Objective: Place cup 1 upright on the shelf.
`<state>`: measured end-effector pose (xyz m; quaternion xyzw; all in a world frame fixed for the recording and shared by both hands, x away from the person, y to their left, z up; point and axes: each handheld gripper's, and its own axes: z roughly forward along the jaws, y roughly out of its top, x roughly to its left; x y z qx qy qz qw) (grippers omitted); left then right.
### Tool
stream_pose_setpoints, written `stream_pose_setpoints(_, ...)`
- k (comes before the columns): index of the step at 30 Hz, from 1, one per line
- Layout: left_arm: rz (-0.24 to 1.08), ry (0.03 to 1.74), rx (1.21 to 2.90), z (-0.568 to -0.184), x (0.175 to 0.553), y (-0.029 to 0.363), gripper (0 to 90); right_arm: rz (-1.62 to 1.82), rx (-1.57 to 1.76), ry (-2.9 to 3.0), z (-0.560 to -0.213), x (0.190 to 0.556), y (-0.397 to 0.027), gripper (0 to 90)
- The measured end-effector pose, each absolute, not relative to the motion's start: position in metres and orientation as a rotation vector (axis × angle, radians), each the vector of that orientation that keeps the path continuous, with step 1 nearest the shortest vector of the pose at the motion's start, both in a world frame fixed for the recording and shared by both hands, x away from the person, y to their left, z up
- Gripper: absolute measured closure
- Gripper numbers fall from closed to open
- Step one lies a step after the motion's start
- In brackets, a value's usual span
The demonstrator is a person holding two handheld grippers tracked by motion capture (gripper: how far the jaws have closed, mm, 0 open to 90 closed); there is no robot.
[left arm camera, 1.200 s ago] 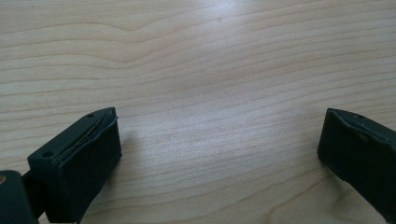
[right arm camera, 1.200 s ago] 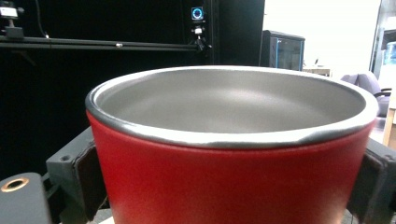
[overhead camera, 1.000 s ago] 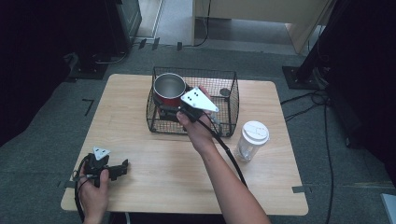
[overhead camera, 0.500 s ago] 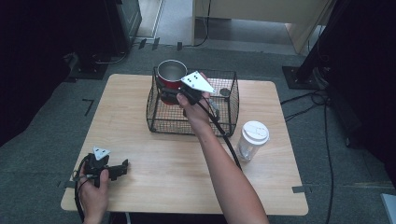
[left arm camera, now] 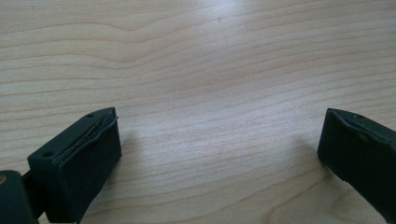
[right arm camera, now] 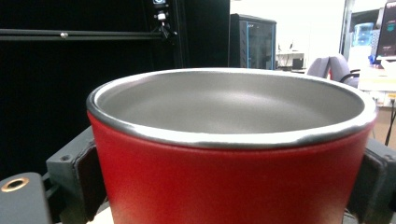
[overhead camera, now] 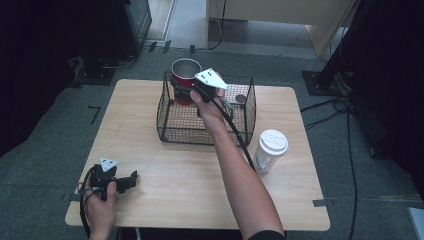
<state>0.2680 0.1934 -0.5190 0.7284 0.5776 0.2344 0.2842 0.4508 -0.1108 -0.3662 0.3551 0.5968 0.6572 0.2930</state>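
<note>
A red mug with a bare steel inside hangs over the far left corner of the black wire basket. My right gripper is shut on it. In the right gripper view the mug stands upright between the two black pads, which press on its sides. My left gripper rests on the wooden table near its front left corner. Its jaws stand wide apart with bare wood between them in the left gripper view.
A clear cup with a white lid stands on the table right of the basket, close to my right forearm. A small round dark object lies in the basket's far right part. Dark stands and cables surround the table.
My right gripper has carried the red mug toward the far edge of the basket, a little to the left. The left gripper has stayed where it was.
</note>
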Motion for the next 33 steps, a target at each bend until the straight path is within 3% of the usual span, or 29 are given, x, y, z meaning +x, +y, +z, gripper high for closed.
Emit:
stream_pose_setpoints(13,0.627,1.546,1.949,-0.519,0.268,0.193,0.0,1.745,0.991,1.652,-0.391,0.485,-0.108,6.9)
stream_pose_setpoints(33,0.627,1.545,1.951,-0.519,0.268,0.193,0.0,1.670,0.960,1.766,-0.415,0.506,-0.100,6.9)
